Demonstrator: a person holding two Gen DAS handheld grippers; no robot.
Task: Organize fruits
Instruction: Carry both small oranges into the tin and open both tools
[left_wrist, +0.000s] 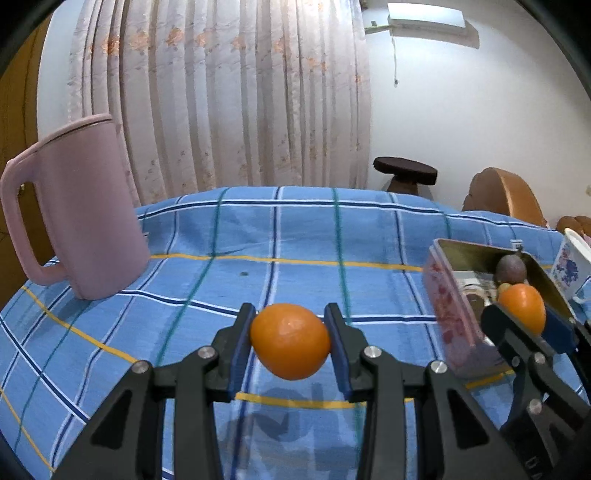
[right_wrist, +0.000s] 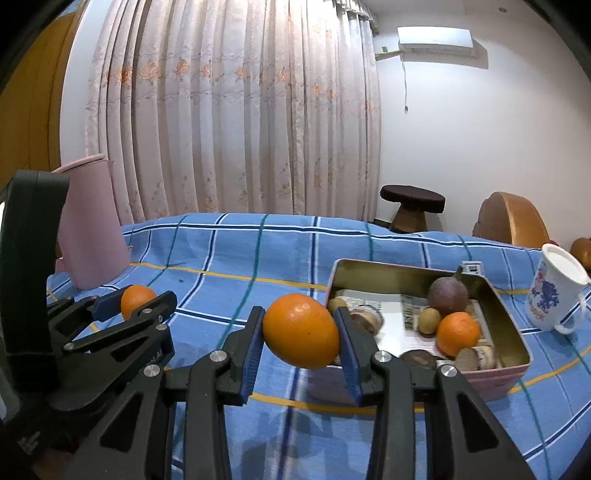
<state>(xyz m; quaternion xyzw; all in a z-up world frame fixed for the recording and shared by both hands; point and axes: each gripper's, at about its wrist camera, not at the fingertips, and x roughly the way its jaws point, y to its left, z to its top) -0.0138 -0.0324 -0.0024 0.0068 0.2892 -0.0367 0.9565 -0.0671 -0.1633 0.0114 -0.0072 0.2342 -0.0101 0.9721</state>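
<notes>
We see the left hand-held gripper (left_wrist: 290, 341) clamping an orange (left_wrist: 290, 340) above the blue checked bench (left_wrist: 258, 229), its long axis tilted down to the right, while the right hand-held gripper (right_wrist: 301, 332) grips a second orange (right_wrist: 301, 330), tilted likewise, beside the tin (right_wrist: 517, 332).

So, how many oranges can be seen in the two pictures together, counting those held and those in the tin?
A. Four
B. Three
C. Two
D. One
B: the left gripper is shut on one orange, the right gripper is shut on a second orange, and a third orange lies in the tin beside a purple fruit.
</notes>
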